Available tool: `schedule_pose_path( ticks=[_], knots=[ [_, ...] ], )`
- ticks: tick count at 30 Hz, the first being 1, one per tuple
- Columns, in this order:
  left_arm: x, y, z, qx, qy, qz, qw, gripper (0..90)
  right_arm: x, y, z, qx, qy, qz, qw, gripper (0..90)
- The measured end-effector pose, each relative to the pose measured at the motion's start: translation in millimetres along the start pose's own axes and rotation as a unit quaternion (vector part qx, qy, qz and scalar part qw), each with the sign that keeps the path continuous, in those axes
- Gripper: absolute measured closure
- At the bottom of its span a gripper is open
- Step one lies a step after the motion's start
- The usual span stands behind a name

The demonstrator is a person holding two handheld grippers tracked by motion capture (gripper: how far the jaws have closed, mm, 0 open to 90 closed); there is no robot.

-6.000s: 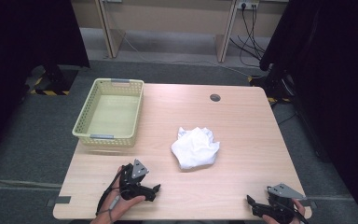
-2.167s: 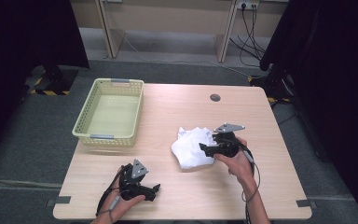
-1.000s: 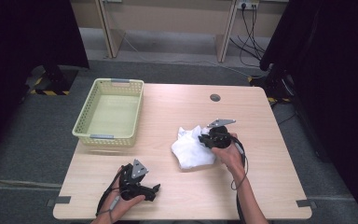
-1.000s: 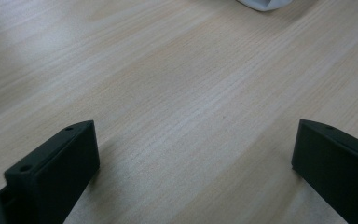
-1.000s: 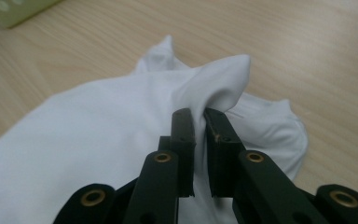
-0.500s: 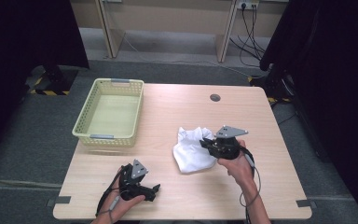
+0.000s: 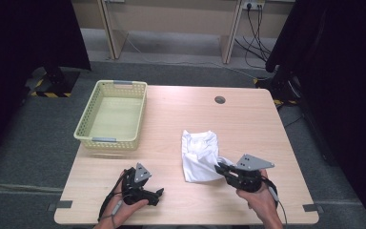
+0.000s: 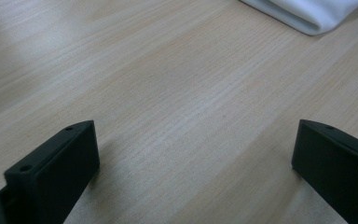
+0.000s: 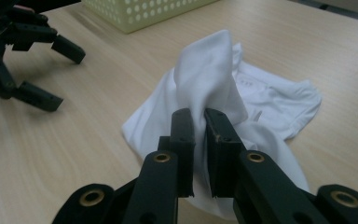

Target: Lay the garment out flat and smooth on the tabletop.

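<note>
Cloth: one white garment (image 7: 200, 155), mid-bench (image 7: 248, 119), corner lifted.
Basket: one, yellow (image 7: 112, 114), far left.
My right gripper (image 7: 221, 168): jaws pinching cloth.
My left gripper (image 7: 155, 195): jaws wide, holding nothing.

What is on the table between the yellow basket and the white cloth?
Nothing: in the high view only bare wooden table lies between the yellow basket and the white cloth.
</note>
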State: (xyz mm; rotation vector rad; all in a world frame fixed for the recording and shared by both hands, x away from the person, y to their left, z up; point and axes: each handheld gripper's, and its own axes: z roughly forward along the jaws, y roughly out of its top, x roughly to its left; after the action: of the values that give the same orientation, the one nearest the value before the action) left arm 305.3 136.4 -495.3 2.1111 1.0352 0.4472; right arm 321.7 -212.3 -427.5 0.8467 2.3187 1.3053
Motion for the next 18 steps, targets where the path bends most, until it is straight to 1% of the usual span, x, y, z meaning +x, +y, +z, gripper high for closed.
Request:
schedule_pose_path(
  ticks=[2,5,6,7,10,11,13,16,18],
  knots=[
    [0.0,0.0,0.0,0.000,0.000,0.000,1.0000,0.0,3.8,-8.6,-4.8,0.008,0.003,0.001,1.0000,81.7],
    [0.0,0.0,0.0,0.000,0.001,0.000,1.0000,0.0,7.9,-19.2,-10.3,0.022,-0.002,0.000,0.9997,80.1],
    [0.0,-0.1,0.0,0.000,0.001,0.000,1.0000,0.0,8.9,-25.5,-16.2,0.028,-0.014,0.002,0.9995,77.9],
    [0.0,-0.1,0.0,0.000,0.001,0.000,1.0000,0.0,8.9,-25.5,-16.2,0.028,-0.014,0.002,0.9995,77.9],
    [0.0,0.0,0.0,0.000,0.001,0.000,1.0000,0.0,8.5,-28.6,-24.0,0.037,-0.028,0.007,0.9989,70.4],
    [-0.1,-0.1,0.0,0.000,0.001,-0.001,1.0000,0.0,8.1,-27.6,-26.5,0.037,-0.033,0.009,0.9987,66.7],
    [-0.1,-0.1,0.0,0.000,0.000,-0.001,1.0000,0.0,7.2,-21.8,-30.0,0.037,-0.040,0.014,0.9984,56.7],
    [-0.1,-0.1,-0.1,0.000,0.001,-0.001,1.0000,0.0,6.3,-9.5,-31.3,0.025,-0.053,0.031,0.9978,45.8],
    [0.0,-0.1,0.0,0.000,0.001,-0.001,1.0000,0.0,6.2,-1.5,-27.6,0.033,-0.057,0.030,0.9974,40.6]
  ],
)
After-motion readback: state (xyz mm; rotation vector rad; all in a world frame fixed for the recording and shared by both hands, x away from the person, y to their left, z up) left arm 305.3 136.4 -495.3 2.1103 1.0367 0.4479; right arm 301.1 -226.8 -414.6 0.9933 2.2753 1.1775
